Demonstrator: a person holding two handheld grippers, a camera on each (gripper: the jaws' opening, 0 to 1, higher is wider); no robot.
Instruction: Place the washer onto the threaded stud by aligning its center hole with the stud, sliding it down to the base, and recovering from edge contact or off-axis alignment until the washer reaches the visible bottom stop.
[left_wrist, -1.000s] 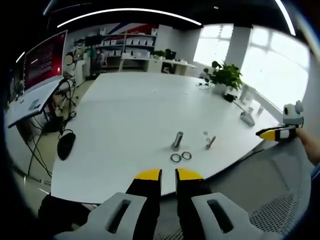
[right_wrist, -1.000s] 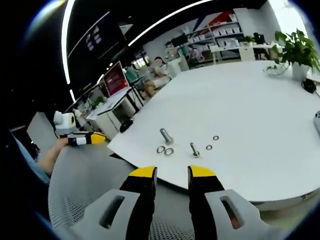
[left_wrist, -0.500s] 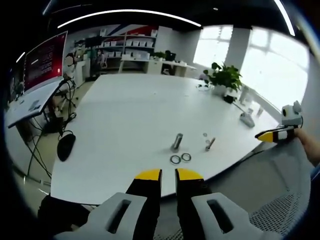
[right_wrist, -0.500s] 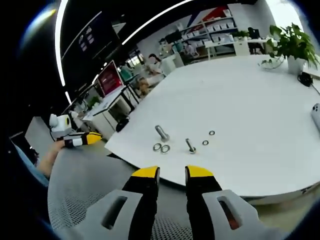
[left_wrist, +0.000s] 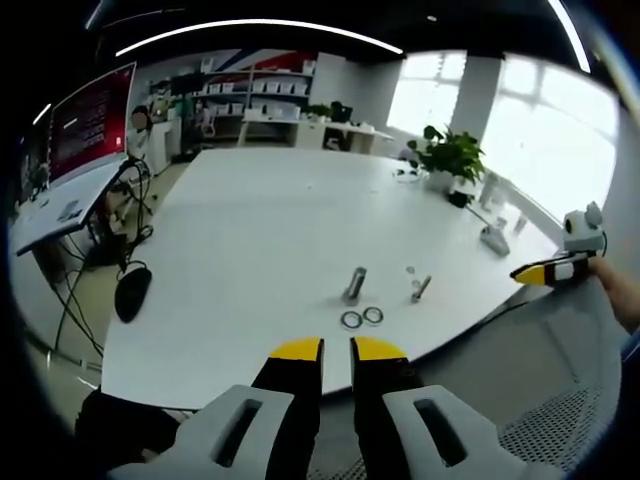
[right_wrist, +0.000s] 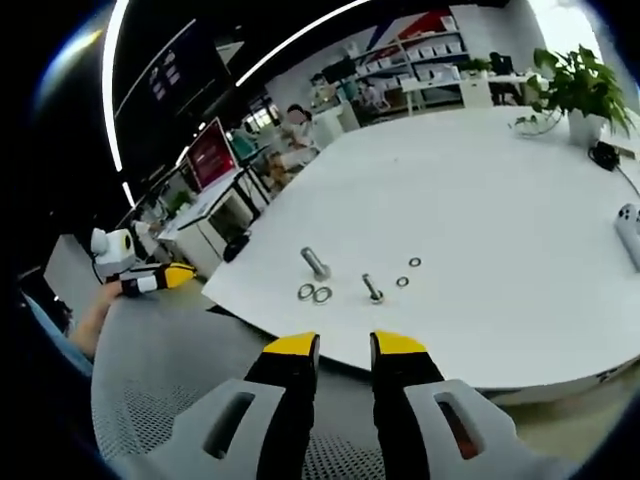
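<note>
A short thick threaded stud (left_wrist: 354, 284) lies on the white table (left_wrist: 260, 230), tipped on its side. Two ring washers (left_wrist: 351, 319) (left_wrist: 373, 315) lie side by side just in front of it. A thinner bolt (left_wrist: 421, 287) and a tiny washer (left_wrist: 410, 269) lie to the right. My left gripper (left_wrist: 337, 350) hovers off the table's near edge, slightly open and holding nothing. In the right gripper view I see the same stud (right_wrist: 316, 264), washers (right_wrist: 306, 292) and thin bolt (right_wrist: 372, 289). My right gripper (right_wrist: 344, 345) is open and holds nothing, short of the table edge.
A grey mesh chair (right_wrist: 170, 380) sits under both grippers. The right gripper (left_wrist: 545, 270) enters the left gripper view from the right, held by a hand. A potted plant (left_wrist: 450, 155) and a grey device (left_wrist: 493, 237) stand at the far right. A desk with a monitor (left_wrist: 90, 125) is on the left.
The right gripper view has shifted a little, so the parts sit slightly higher and left. Its jaws have narrowed a bit. The left gripper view is unchanged.
</note>
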